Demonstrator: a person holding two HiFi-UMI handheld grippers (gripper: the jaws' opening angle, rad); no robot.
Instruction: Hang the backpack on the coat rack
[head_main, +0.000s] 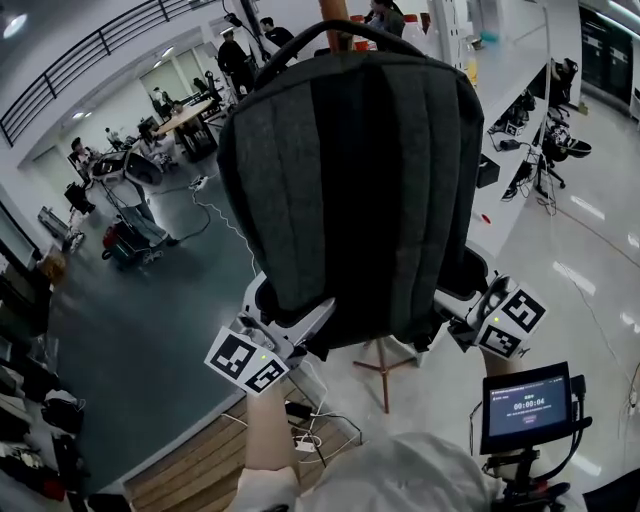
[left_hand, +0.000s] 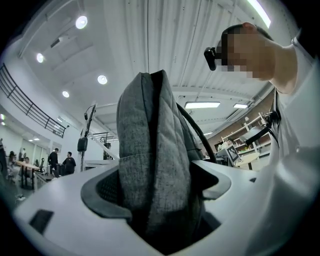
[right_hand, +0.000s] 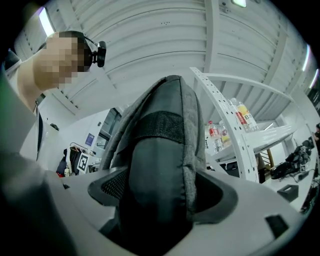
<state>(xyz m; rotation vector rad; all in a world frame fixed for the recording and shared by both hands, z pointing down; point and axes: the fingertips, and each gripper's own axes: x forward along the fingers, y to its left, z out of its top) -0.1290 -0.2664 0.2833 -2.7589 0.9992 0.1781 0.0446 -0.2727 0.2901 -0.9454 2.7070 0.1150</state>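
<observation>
A dark grey backpack (head_main: 355, 190) is held up high in the head view, its black top handle (head_main: 330, 35) arching beside the wooden pole of the coat rack (head_main: 337, 12). My left gripper (head_main: 285, 320) is shut on the backpack's lower left corner, and the grey fabric (left_hand: 155, 170) fills its jaws. My right gripper (head_main: 455, 300) is shut on the lower right corner, with dark fabric (right_hand: 155, 180) pinched between its jaws. The coat rack's wooden feet (head_main: 385, 368) show on the floor below the bag. The rack's hooks are hidden.
White shelving (right_hand: 235, 130) with bottles stands to the right. A small screen (head_main: 527, 405) sits low right. Cables and a power strip (head_main: 300, 425) lie on the floor near the rack's feet. Desks, carts (head_main: 135, 235) and people (head_main: 235, 60) fill the far left.
</observation>
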